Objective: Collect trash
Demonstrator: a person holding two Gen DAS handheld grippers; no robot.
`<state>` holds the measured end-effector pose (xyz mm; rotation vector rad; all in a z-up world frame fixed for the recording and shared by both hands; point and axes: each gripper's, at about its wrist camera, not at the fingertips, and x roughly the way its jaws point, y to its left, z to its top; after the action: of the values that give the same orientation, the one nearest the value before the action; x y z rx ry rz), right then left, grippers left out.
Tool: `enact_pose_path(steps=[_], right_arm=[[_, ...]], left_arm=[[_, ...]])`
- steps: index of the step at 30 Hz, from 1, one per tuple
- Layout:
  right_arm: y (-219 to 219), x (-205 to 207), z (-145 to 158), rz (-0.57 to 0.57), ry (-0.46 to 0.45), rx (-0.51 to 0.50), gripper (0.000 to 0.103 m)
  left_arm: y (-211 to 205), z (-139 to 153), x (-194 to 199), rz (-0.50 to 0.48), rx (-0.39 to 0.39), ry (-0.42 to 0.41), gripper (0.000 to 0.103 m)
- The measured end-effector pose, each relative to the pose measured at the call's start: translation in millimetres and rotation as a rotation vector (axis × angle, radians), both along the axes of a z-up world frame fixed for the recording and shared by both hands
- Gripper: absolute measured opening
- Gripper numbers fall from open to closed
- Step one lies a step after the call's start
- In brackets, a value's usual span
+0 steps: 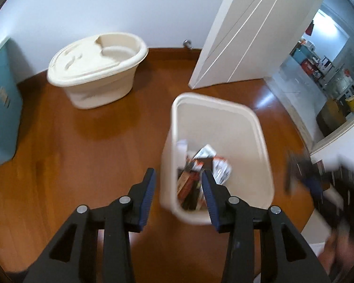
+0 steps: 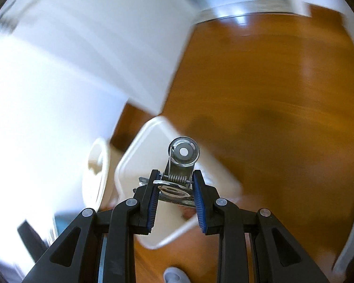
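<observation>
- Here, a cream plastic bin (image 1: pixel 218 155), a tall box with rounded corners and a smooth rolled rim, is seen standing on a glossy brown wood floor (image 1: pixel 82 160).
- Crumpled printed papers and wrappers (image 1: pixel 201 172), in white, red and black, are piled at the bottom of the bin.
- The left gripper (image 1: pixel 178 175) is held above the bin's near edge; its jaws are spread wide and nothing is held, one blue ribbed pad (image 1: pixel 146 197) lying outside the bin wall and the other over its mouth.
- A metal clip (image 2: pixel 178 176), shiny steel with a coiled spring and a round disc head with a hole, is clamped between the jaws of the right gripper (image 2: pixel 175 176), which are drawn in narrow against its sides.
- In the right wrist view the clip is seen over the bin's open mouth (image 2: pixel 141 165), though the bin is badly smeared by motion blur.
- A second cream tub (image 1: pixel 96 70), oval with a moulded lid, is set on the floor near the white wall, well apart from the bin.
- A white panelled door (image 1: pixel 245 35) stands behind the bin, and a teal cabinet (image 1: pixel 0 108) is cut off at the left edge.
- At the right edge of the left wrist view a dark blurred shape (image 1: pixel 318 184) cannot be made out.
</observation>
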<state>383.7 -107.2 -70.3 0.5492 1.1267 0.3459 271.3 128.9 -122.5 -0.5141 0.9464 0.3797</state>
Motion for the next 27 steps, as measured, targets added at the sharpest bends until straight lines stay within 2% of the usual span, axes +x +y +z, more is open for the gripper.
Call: enact_pose_path(steps=[2,7,8,9,11,15,18,19,20,21,22,23,25,27], right_arm=[[30,13,-10,0.078,0.022,-0.006,0.030],[83,32,-53,0.239,0.115,-0.156,0.031],[91,32,-62,0.276,0.146,-0.203,0.036],[94,29,-70,0.305,0.170,-0.259,0.050],[95,20,-65,0.323,0.139,-0.339,0.067],[81,-6,-23,0.369,0.039,-0.426,0.069],[65,-53,38,0.406,-0.109,-0.466,0.069],[61,-70,57,0.414,-0.153,-0.472,0.070],[54,-89,78,0.422,-0.196,-0.478,0.077],[47,-113,100,0.434,-0.242,-0.483,0.088],[47,-137,120,0.441,-0.290,-0.491,0.096],[41,-161,139,0.443,-0.339,-0.504,0.103],[32,-208,168,0.471,-0.383,-0.517,0.103],[21,-249,186,0.461,-0.383,-0.564,0.103]], left_arm=[[2,-9,-8,0.010,-0.022,0.022,0.039],[5,-4,-10,0.014,-0.028,0.023,0.039],[4,0,-10,0.010,-0.019,0.015,0.039],[3,6,-10,0.003,-0.006,0.008,0.039],[-2,20,-12,-0.021,0.019,-0.008,0.039],[-13,54,-29,-0.068,0.070,-0.031,0.039],[-27,88,-56,-0.144,0.135,-0.048,0.039],[-33,102,-69,-0.177,0.162,-0.055,0.043],[-40,117,-84,-0.211,0.187,-0.063,0.057],[-46,130,-100,-0.248,0.205,-0.075,0.068],[-54,141,-116,-0.288,0.229,-0.089,0.089],[-63,153,-135,-0.328,0.273,-0.103,0.100],[-77,171,-174,-0.367,0.340,-0.119,0.103],[-83,179,-204,-0.393,0.306,-0.123,0.103]])
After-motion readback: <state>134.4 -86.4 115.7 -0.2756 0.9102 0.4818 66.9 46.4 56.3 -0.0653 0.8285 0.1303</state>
